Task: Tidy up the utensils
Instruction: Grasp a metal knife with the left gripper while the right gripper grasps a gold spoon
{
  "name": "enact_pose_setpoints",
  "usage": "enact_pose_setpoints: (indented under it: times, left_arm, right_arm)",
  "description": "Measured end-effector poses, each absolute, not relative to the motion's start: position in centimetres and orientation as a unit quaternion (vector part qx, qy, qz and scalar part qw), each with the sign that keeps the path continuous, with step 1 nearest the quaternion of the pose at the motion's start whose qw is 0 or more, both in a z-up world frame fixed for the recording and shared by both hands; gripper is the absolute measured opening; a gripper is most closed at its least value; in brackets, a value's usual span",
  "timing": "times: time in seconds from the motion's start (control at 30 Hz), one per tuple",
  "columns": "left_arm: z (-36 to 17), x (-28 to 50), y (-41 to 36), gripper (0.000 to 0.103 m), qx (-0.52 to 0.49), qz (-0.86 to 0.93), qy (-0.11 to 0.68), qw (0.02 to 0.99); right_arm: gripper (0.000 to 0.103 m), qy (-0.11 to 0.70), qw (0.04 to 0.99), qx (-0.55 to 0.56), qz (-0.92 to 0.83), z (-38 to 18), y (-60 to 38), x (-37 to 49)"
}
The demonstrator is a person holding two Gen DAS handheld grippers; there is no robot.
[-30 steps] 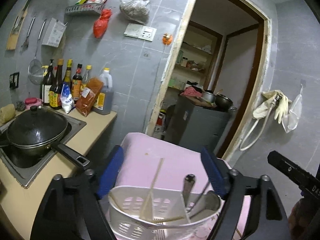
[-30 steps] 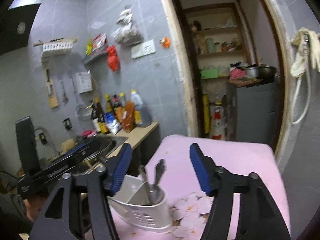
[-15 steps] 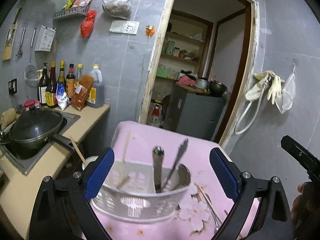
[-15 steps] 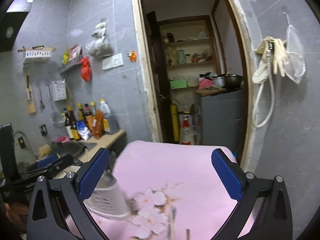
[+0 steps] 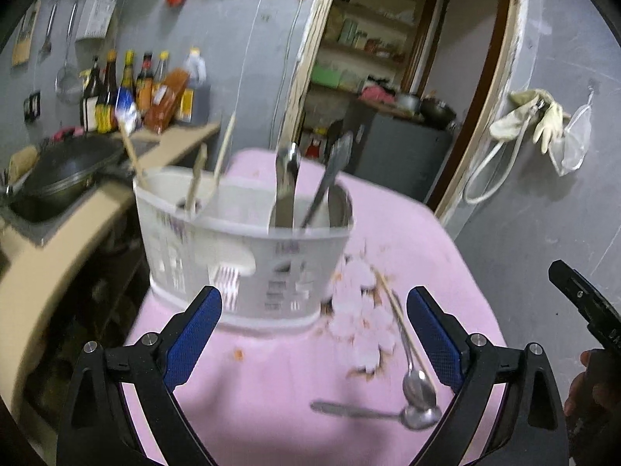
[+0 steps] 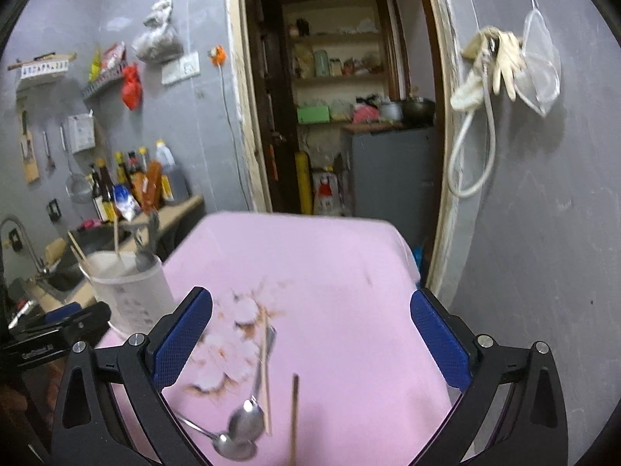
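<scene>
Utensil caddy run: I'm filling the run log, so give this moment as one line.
phase: approach | left gripper: open, empty | right gripper: open, empty | loose: two spoons, chopsticks on pink cloth | caddy: part-filled

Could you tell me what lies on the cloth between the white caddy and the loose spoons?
In the left wrist view, only the cloth's white flower print separates caddy and spoons.

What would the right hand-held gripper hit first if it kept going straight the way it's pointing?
Probably the spoons and light chopstick on the pink cloth between its open jaws; depth is unclear.

caddy (image 5: 248, 256) slots: motion-blurred | dark chopstick (image 6: 294, 419): cut off by bottom edge | tablecloth print (image 6: 233, 349): smeared
</scene>
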State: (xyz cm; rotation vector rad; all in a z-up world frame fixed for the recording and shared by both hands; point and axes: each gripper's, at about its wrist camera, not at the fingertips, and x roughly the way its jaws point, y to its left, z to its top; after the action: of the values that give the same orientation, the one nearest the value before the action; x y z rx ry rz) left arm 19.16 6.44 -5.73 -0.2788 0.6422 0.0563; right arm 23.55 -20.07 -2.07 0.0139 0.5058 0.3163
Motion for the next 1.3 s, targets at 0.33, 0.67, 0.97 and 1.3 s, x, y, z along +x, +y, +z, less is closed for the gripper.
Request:
enact_pose_setpoints:
  times: [0.33,0.67,0.97,1.3]
  left_arm:
    - [-10.5,17.9,5.2,0.093,-0.193,0.045,0.389,0.900]
    - [-13.8,18.6,4.8,0.051,-0.236,0.033,0.466,0.852]
    - [-13.9,20.3,4.5,0.019,-0.232,0.025,0.475,0.849]
    - [-12.6,24.7,1.3,0.007,-0.177,-0.046,0.447,0.875]
  right_arm:
    - [0.094,0.332,0.925,-0.009,0.184,-7.4,-21.1,24.9]
    - [0.054,0.415,0.884,-0.037,0.211,-11.5,-20.1,25.9]
    - [0.038,0.437,0.865,-0.093,0.227,-13.7,-18.2,25.2]
    - [0.004,0.441,0.863,-0.126,0.212,-13.7,-19.4,25.0]
